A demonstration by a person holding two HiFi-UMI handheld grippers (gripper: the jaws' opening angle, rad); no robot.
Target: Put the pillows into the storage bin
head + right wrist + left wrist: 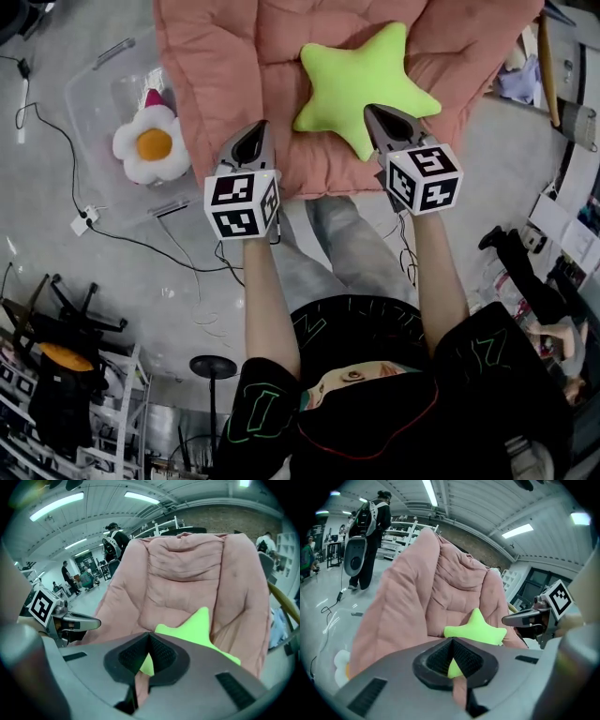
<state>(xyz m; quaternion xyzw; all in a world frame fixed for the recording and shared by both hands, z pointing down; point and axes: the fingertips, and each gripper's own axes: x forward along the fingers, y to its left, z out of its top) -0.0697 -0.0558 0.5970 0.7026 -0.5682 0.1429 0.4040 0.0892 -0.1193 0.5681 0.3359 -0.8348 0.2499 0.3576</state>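
At far left, the clear plastic storage bin point(97, 89) holds a white-and-orange egg-shaped plush pillow point(150, 142). My left gripper point(259, 127) (jaws pressed together, empty) hovers over the pink quilted cushion point(225, 56). The lime-green star pillow point(361, 82) lies there. My right gripper point(376, 112), likewise closed on nothing, is beside it.

You see two pillows: one green star pillow point(361, 80), one egg pillow point(150, 145); also one pink cushion point(225, 84) and one clear bin point(97, 94), far left.
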